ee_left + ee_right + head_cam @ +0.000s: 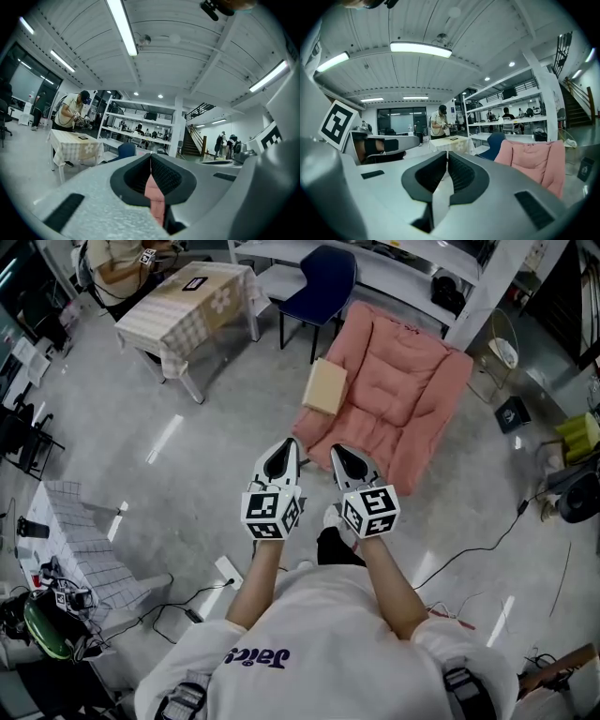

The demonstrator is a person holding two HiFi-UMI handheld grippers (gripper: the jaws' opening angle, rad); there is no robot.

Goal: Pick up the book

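Observation:
A tan book (324, 386) lies on the left arm of a pink padded armchair (403, 390), ahead of me on the floor. My left gripper (290, 442) and right gripper (336, 450) are held side by side at chest height, pointing toward the chair and well short of the book. In the left gripper view the jaws of the left gripper (151, 157) are pressed together with nothing between them, and a strip of pink shows below. The right gripper (446, 155) is shut and empty too, with the pink armchair (534, 159) to its right.
A table with a checked cloth (192, 310) stands at the back left, with a person working at it. A dark blue chair (323, 282) stands behind the armchair by white shelving (422, 268). Cables (469, 554) trail over the grey floor. A grid-cloth table (80, 540) stands at left.

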